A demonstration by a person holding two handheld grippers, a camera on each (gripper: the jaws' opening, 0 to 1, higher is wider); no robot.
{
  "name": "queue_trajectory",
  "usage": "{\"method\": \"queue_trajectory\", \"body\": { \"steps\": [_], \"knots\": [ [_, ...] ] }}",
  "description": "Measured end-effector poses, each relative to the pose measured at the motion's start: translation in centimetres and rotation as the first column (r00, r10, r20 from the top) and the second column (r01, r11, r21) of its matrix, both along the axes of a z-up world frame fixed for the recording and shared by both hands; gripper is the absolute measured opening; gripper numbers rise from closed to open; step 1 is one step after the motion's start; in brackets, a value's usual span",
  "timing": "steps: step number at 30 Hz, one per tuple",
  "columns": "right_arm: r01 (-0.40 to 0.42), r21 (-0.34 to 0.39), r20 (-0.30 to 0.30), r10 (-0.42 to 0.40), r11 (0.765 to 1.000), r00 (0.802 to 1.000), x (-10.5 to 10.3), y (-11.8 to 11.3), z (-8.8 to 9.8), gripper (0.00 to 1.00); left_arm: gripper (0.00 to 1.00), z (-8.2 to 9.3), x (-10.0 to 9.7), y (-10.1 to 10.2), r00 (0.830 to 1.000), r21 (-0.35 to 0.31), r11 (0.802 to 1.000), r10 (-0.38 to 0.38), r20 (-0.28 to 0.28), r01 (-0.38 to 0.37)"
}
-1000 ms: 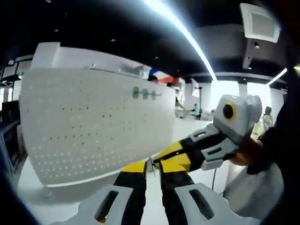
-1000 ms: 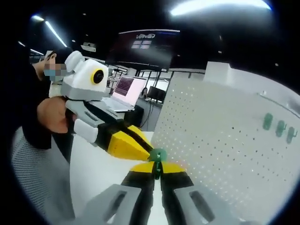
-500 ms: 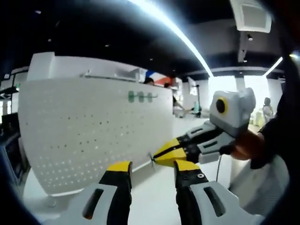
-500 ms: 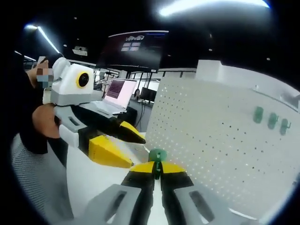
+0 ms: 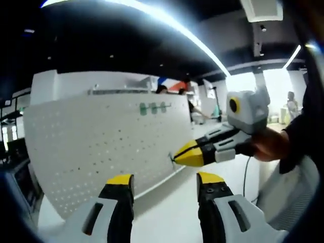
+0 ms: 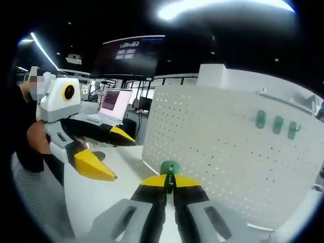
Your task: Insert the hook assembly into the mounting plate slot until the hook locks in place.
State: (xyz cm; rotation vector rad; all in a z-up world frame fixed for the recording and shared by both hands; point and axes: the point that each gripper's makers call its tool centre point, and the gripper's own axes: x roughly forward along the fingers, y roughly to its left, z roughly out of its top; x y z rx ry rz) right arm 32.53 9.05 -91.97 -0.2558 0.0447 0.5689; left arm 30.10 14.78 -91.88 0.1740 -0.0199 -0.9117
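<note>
Right gripper (image 6: pixel 170 183): yellow-tipped jaws closed together on a small green hook assembly (image 6: pixel 170 168), which stands up from the jaw tips. In the left gripper view the same gripper (image 5: pixel 178 156) enters from the right, jaws pinched, a thin metal piece showing at its tip just beside the plate's lower right part; whether it touches cannot be told.

Left gripper (image 5: pixel 164 180): jaws spread well apart, nothing between them. In the right gripper view it (image 6: pixel 109 154) sits at the left, held in a person's hand (image 6: pixel 36 139), jaws parted and empty, apart from the hook.

Mounting plate (image 6: pixel 212 147): white perforated board, upright on a white surface (image 6: pixel 101 195), facing both grippers.

Three green hooks (image 6: pixel 277 124): in a row high on the plate's right part.

Laptop (image 6: pixel 108 105): open, screen lit, beyond the left gripper.
</note>
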Motion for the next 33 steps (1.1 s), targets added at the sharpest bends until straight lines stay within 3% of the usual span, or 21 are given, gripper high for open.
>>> {"method": "queue_trajectory", "body": {
  "steps": [15,25,33],
  "knots": [
    [0.118,0.028,0.092,-0.120,0.993,0.988,1.2,-4.8,5.0,0.02,0.54,2.1,0.7,1.6,0.994,-0.050,0.996,0.081,0.070,-0.078],
    [0.213,0.048,0.141,-0.218,0.976,0.966,1.7,-8.6,7.4,0.02,0.54,2.1,0.3,1.1,0.994,-0.038,0.997,0.066,0.089,-0.063],
    [0.305,0.078,0.183,-0.315,0.949,0.931,2.0,-12.4,9.7,0.02,0.54,2.1,0.2,1.0,0.995,-0.041,0.998,0.054,0.088,-0.050]
  ]
}}
